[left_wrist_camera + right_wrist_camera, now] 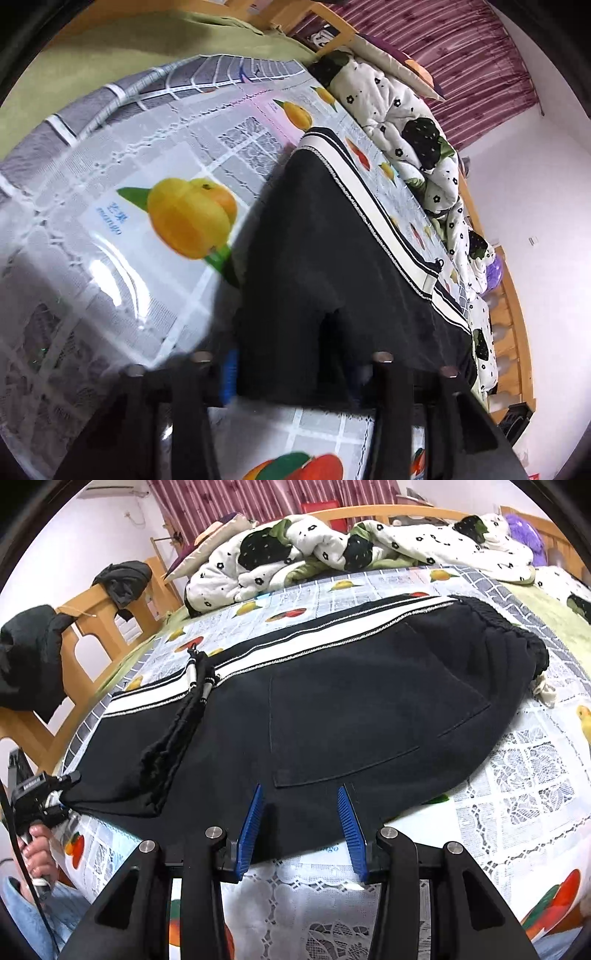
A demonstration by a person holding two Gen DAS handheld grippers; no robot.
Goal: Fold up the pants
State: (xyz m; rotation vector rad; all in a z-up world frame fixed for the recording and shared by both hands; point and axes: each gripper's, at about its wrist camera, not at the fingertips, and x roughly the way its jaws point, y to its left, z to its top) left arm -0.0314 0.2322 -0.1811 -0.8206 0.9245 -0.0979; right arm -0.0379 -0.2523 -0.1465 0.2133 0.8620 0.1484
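Black pants [332,716] with a white side stripe lie flat across the fruit-print tablecloth [517,775], waistband at the right. My right gripper [303,797] is open, its blue fingers [251,827] resting at the near edge of the cloth. In the left wrist view the pants [314,258] fill the centre and drape over my left gripper [291,369]; the cloth hides the fingertips and only a blue pad [231,373] shows. The left gripper also shows in the right wrist view [62,794], at the pants' left end.
A crumpled white flowered quilt [332,546] lies along the far side. A wooden headboard [92,616] with dark clothes hung on it stands at the left. A green blanket [147,55] lies beyond the tablecloth. A purple curtain [240,498] hangs behind.
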